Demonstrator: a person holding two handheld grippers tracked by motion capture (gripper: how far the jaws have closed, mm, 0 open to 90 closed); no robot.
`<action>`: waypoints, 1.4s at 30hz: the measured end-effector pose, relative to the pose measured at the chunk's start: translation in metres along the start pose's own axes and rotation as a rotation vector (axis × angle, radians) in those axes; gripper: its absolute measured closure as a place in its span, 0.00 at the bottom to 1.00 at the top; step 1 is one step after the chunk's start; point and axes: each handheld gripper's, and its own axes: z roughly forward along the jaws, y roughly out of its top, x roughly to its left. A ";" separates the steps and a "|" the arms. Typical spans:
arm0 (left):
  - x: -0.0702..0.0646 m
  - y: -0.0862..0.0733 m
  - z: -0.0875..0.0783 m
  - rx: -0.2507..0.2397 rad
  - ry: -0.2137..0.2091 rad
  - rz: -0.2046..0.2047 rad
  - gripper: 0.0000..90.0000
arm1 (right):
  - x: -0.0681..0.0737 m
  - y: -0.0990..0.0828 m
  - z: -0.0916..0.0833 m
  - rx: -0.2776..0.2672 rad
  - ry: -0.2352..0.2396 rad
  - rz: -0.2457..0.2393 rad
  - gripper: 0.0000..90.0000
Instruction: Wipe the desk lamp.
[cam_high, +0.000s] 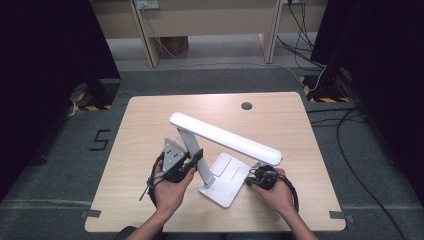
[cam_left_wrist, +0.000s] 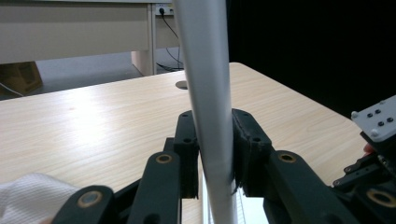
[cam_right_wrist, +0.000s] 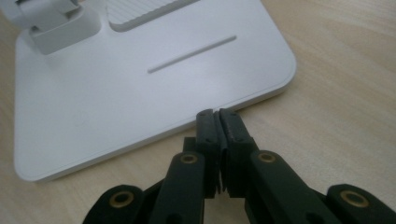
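Desk lamp (cam_high: 220, 150), white, stands on the tabletop (cam_high: 145, 125) between the two tongs, its flat base (cam_right_wrist: 140, 84) lying just ahead of the right tongs and to the right of the left tongs. Upright post (cam_left_wrist: 208, 102) of the lamp sits between the jaws of the left tongs (cam_high: 192, 161), which are clenched on it, pads pressing both sides. Long lamp head (cam_high: 225, 137) slants above and beyond both tongs, its far end over the right tongs. Right tongs (cam_right_wrist: 217, 116) are clenched with nothing between the jaws, tips at the near edge of the base; contact cannot be told. White cloth (cam_left_wrist: 32, 196) shows low beside the left tongs.
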 end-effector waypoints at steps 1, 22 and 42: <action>0.000 0.000 -0.001 0.000 0.003 0.005 0.81 | 0.000 0.000 0.000 0.000 0.000 0.000 0.97; -0.003 -0.005 -0.009 0.022 -0.037 0.048 0.68 | -0.018 0.050 0.033 -0.001 -0.114 -0.015 0.97; 0.092 -0.034 -0.029 0.123 0.040 0.059 0.37 | -0.032 0.018 -0.022 -0.124 -0.153 0.016 0.72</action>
